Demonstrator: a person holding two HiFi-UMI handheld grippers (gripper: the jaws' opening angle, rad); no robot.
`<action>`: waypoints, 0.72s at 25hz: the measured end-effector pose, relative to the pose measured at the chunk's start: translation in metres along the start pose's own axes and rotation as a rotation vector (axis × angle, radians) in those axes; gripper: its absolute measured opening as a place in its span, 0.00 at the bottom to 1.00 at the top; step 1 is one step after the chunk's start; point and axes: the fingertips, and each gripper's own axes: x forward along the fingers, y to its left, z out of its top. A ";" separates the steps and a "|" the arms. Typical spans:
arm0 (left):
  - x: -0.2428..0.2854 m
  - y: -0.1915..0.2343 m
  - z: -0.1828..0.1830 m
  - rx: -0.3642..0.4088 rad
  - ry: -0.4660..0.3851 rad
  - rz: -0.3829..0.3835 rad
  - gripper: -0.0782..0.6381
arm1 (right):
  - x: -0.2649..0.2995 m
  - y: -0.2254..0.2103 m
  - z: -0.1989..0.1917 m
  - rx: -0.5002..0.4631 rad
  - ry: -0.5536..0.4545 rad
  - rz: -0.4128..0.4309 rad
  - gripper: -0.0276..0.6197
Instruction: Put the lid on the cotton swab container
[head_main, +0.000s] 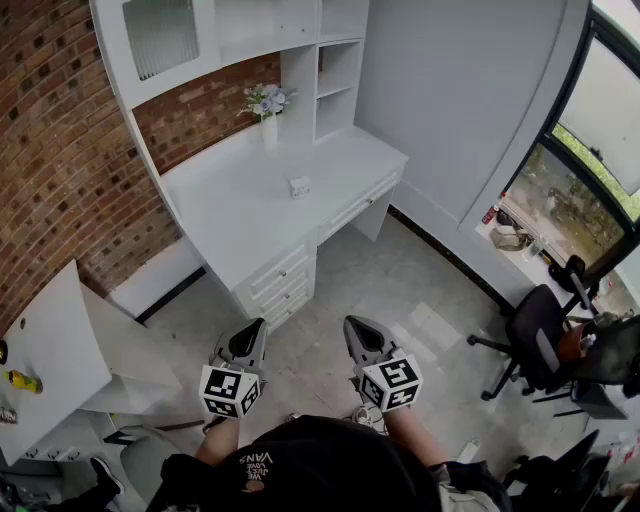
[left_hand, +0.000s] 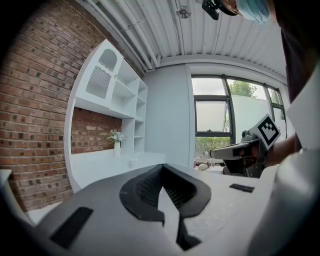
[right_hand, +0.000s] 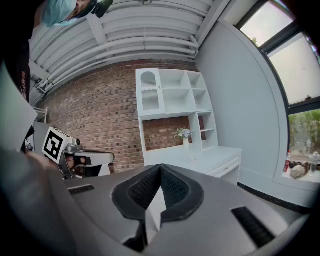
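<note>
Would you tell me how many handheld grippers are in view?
2: the left gripper low in the head view, left of centre, and the right gripper beside it; both jaws shut.

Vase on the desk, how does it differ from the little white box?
The vase is tall and slim, the box low and squat. The vase holds flowers, the box none. The vase stands at the back, the box nearer the front edge. Both are white, on the desk.
</note>
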 end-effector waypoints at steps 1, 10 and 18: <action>-0.001 0.003 -0.001 0.002 0.002 -0.004 0.12 | 0.002 0.002 -0.001 0.001 -0.002 -0.003 0.04; -0.006 0.016 -0.012 0.005 0.019 -0.050 0.12 | 0.014 0.016 -0.001 0.036 -0.031 -0.003 0.04; 0.024 0.016 -0.012 0.008 0.011 -0.090 0.13 | 0.036 -0.010 -0.001 0.061 -0.026 -0.006 0.25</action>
